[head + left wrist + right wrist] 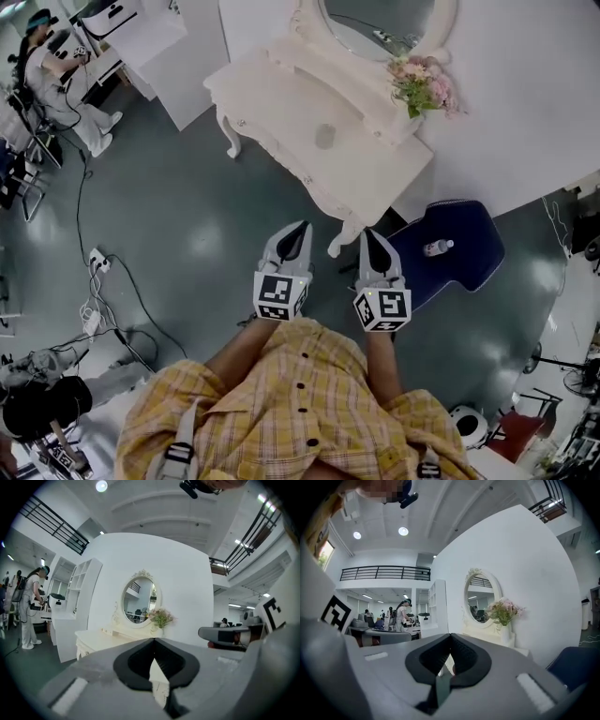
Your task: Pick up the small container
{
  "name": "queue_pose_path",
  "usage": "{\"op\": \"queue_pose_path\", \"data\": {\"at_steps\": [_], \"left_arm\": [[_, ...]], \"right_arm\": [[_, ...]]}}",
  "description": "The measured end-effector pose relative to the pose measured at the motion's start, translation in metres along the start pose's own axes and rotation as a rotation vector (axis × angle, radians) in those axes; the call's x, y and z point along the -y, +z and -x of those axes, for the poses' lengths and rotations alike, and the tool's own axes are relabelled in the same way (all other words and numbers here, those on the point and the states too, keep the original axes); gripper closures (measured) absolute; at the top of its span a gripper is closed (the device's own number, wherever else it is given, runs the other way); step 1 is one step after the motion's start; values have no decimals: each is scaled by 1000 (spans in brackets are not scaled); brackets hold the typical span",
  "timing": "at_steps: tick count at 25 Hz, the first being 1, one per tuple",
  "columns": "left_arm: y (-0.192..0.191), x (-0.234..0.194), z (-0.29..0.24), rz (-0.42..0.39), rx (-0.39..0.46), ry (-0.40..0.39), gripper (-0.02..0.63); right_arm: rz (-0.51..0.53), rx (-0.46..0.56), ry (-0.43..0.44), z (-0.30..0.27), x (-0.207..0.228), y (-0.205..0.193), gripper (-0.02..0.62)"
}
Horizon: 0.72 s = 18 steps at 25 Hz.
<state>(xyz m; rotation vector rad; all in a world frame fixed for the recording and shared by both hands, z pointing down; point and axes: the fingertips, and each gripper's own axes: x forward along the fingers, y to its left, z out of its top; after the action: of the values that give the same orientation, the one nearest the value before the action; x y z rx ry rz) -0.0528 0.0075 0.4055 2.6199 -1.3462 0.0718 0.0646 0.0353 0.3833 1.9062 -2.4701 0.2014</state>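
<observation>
A small round greyish container (325, 137), too blurred to name more closely, is sitting alone on the middle of the white dressing table (281, 103), well apart from both grippers. Behind it an oval mirror (375, 23) is standing against the white wall, and a vase of pink flowers (422, 84) is resting at the table's right end. A small clear bottle (438, 247) is lying on the seat of a blue chair (469, 272) just right of the table.

The left gripper (302, 225) is hovering over the grey-green floor (178, 216), near the table's front edge, its jaws pressing together at the tips with nothing between them. The right gripper (367, 232) is hanging beside it, just by a table leg (339, 244), its jaws likewise meeting and holding nothing. Both are pointing toward the table. The wearer's yellow plaid shirt (300, 412) is filling the lower edge. Far off at the left, a person in white (56, 70) is working at a desk.
</observation>
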Motion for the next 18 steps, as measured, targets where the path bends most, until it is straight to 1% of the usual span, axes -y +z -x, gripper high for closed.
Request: {"op": "queue_pose_path", "data": {"at_steps": [5, 10, 18], "left_arm": [[-2, -29, -40, 4, -17, -27, 607], [-7, -55, -61, 18, -35, -32, 607], [-11, -56, -98, 22, -58, -30, 607]], "right_arm": [[-2, -12, -29, -48, 13, -5, 592], [-5, -14, -54, -76, 14, -8, 592], [-5, -18, -47, -101, 37, -7, 592]]}}
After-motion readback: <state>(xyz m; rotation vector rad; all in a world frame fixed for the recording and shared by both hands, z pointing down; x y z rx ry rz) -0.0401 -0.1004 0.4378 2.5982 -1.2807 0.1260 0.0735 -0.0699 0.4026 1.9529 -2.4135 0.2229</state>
